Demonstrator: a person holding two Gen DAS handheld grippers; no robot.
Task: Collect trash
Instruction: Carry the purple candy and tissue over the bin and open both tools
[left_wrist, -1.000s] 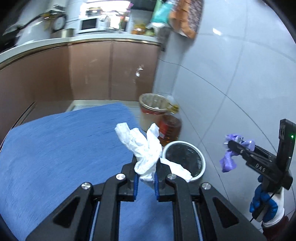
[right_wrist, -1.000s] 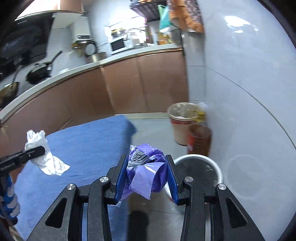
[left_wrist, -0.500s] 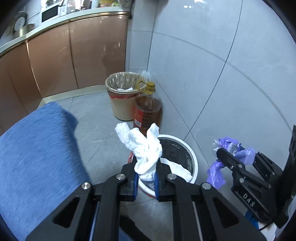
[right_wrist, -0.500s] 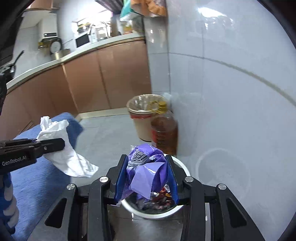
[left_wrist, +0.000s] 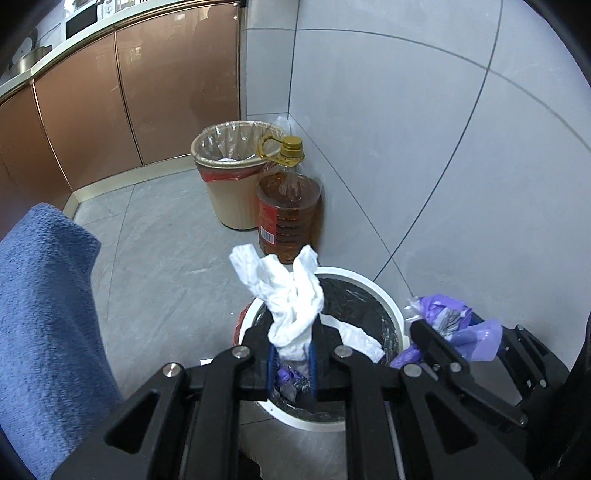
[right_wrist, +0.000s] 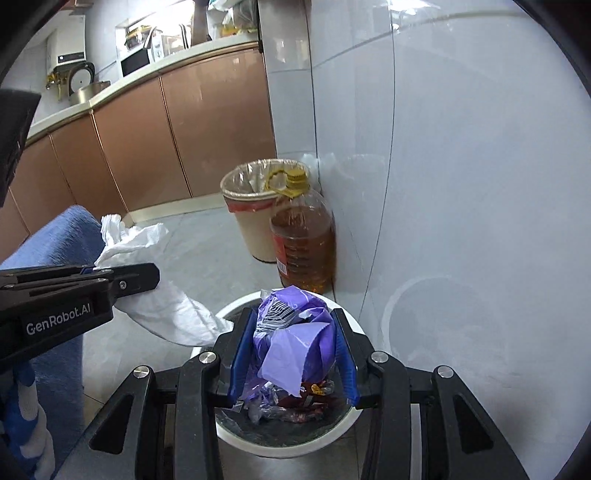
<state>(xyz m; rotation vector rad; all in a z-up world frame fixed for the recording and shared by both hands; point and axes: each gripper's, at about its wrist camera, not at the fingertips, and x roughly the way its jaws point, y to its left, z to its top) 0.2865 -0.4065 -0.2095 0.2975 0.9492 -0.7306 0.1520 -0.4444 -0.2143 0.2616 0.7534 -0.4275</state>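
A white round trash bin (left_wrist: 369, 286) with a dark liner stands on the floor by the tiled wall. My left gripper (left_wrist: 293, 343) is shut on a crumpled white tissue (left_wrist: 291, 295) and hangs over the bin's near rim. My right gripper (right_wrist: 293, 321) is shut on a purple wrapper (right_wrist: 295, 343) right above the bin (right_wrist: 284, 446), where other wrappers (right_wrist: 291, 402) lie. In the left wrist view the right gripper (left_wrist: 454, 332) and its purple wrapper (left_wrist: 476, 339) sit at the bin's right edge. The right wrist view shows the left gripper (right_wrist: 147, 275) with the tissue (right_wrist: 162, 306) at the left.
A beige bin (left_wrist: 231, 184) with a clear liner and a large oil bottle (left_wrist: 288, 210) stand just beyond the white bin, in the wall corner. A blue cloth-covered surface (left_wrist: 44, 314) fills the left. Brown cabinets (left_wrist: 147, 92) line the back.
Both grippers came off the blue surface, moving right and down to hang over the white bin. Each still holds its piece of trash.
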